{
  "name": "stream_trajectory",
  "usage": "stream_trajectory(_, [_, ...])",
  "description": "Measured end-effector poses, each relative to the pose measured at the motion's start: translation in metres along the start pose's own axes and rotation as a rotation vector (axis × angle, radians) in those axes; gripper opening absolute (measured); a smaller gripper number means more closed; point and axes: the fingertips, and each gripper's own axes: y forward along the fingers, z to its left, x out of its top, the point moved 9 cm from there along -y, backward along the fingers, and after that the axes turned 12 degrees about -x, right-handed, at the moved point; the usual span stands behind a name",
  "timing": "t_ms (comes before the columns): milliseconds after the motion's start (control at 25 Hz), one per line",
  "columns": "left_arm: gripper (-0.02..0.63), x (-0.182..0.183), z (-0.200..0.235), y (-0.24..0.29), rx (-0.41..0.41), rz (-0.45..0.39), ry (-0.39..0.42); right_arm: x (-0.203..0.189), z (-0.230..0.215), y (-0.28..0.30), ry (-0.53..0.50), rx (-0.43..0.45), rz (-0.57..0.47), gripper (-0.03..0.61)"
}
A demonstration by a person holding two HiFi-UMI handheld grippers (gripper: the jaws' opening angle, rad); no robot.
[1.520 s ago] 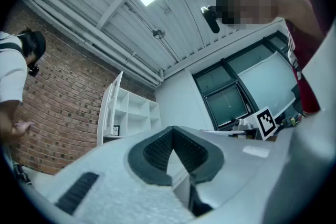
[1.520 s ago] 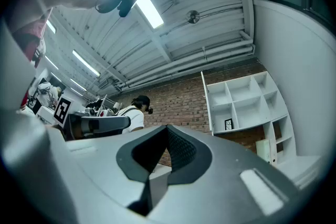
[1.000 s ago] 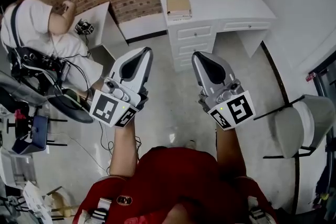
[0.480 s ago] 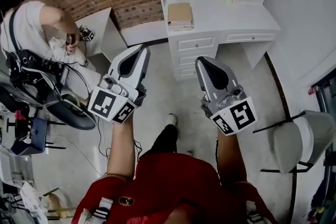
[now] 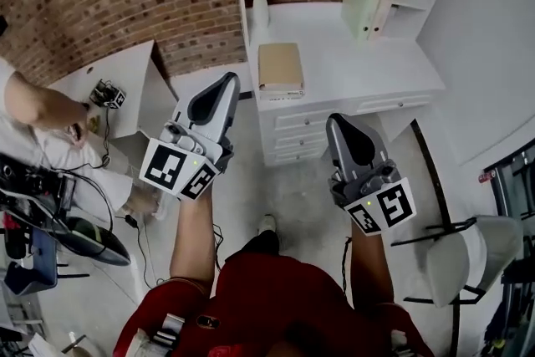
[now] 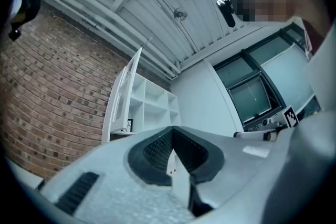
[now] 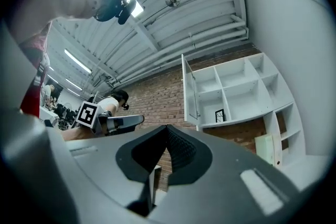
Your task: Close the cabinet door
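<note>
High at about 12 o'clock from both tongs, above the white desk (image 5: 368,67), stands the white glass-panelled cabinet door (image 7: 189,89). It is open, swung out toward me from the left side of the white open shelf unit (image 7: 236,92). Its long axis is upright, and its free edge is the one nearer to me. The left gripper (image 5: 230,79) has its jaws closed on nothing, and the right gripper (image 5: 337,119) also shows its jaws together and empty. Both are well apart from the door and below it. I judge the left gripper to be nearer, because it lines up with the hinge side of the unit. The closing push should carry the free edge toward 3 o'clock, across the shelves.
</note>
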Motion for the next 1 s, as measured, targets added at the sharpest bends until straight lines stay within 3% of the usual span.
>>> stream_trajectory(280, [0.025, -0.015, 0.118, 0.068, -0.035, -0.005, 0.008, -0.02, -0.033, 0.102, -0.009, -0.038, -0.026, 0.015])
stream_trajectory(520, [0.103, -0.022, 0.191, 0.117, -0.065, -0.011, 0.016, -0.046, -0.044, 0.152, -0.012, -0.051, -0.023, 0.015])
stream_trajectory(800, [0.141, -0.031, 0.237, 0.153, -0.062, -0.009, 0.017, -0.057, -0.06, 0.175, -0.038, -0.075, -0.008, 0.015])
stream_trajectory(1000, [0.118, -0.033, 0.246, 0.172, -0.047, -0.004, 0.026, -0.06, -0.08, 0.184, -0.028, -0.078, -0.008, 0.015])
